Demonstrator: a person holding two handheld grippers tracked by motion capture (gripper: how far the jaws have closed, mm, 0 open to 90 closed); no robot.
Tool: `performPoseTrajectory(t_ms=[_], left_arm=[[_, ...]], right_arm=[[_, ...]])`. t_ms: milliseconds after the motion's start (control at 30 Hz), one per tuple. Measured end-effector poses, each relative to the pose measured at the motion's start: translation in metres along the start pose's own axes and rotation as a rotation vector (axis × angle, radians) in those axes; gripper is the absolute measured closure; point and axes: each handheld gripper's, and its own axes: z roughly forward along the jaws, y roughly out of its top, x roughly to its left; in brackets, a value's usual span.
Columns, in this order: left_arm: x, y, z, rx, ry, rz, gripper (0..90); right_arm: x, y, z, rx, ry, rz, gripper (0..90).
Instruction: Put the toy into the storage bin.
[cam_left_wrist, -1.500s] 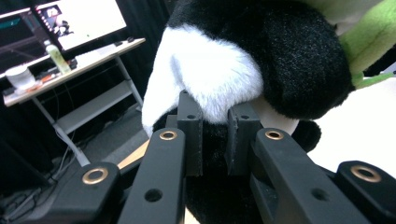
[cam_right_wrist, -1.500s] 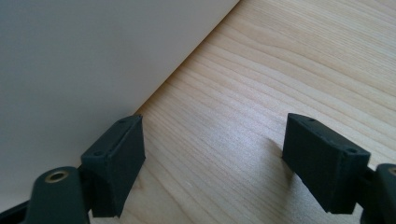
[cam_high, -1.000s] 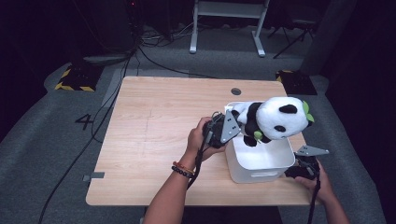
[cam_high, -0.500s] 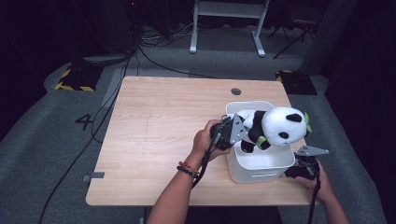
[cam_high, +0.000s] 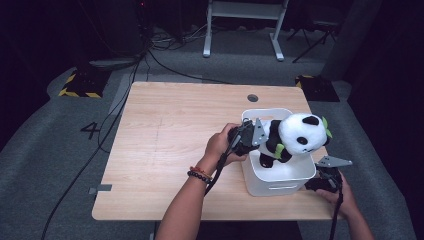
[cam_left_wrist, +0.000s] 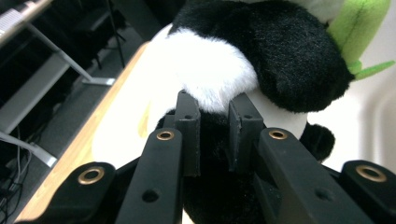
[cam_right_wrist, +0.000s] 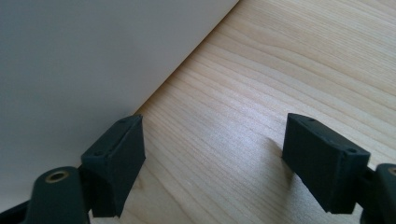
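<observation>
Panda plush (cam_high: 295, 137) pinched in our left gripper (cam_high: 247, 136), partly inside white bin (cam_high: 280, 182); release remains. Right gripper (cam_high: 325, 180) gapes wide.

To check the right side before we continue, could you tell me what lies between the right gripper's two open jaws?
Bare light wooden tabletop; the right gripper view shows the right gripper holding nothing, one jaw beside the white plastic bin's wall.
</observation>
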Motion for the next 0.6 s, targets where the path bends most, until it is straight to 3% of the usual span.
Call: performPoseTrajectory(t_ms=[67, 133, 233, 367, 433, 600], left_arm=[[-0.001, 0.001, -0.001, 0.029, 0.004, 0.029, 77.0], [0.001, 0.0, -0.002, 0.034, -0.022, 0.015, 76.3], [0.004, 0.0, -0.003, 0.038, -0.016, 0.021, 74.3], [0.007, 0.004, 0.007, 0.025, 0.047, -0.004, 72.5], [0.008, 0.006, 0.011, 0.032, 0.055, 0.013, 72.5], [0.012, 0.004, 0.02, 0.06, 0.048, -0.008, 70.6]], right_arm=[[0.0, 0.0, 0.0, 0.0, 0.001, 0.0, 21.1], [0.0, 0.0, 0.0, -0.002, 0.0, 0.003, 21.1], [0.001, 0.0, 0.0, -0.003, 0.0, 0.01, 21.1], [0.001, 0.0, 0.0, -0.003, -0.001, 0.01, 21.1], [0.0, 0.0, 0.0, 0.001, 0.001, -0.001, 21.1], [0.0, 0.0, 0.0, -0.001, 0.001, 0.001, 21.2]])
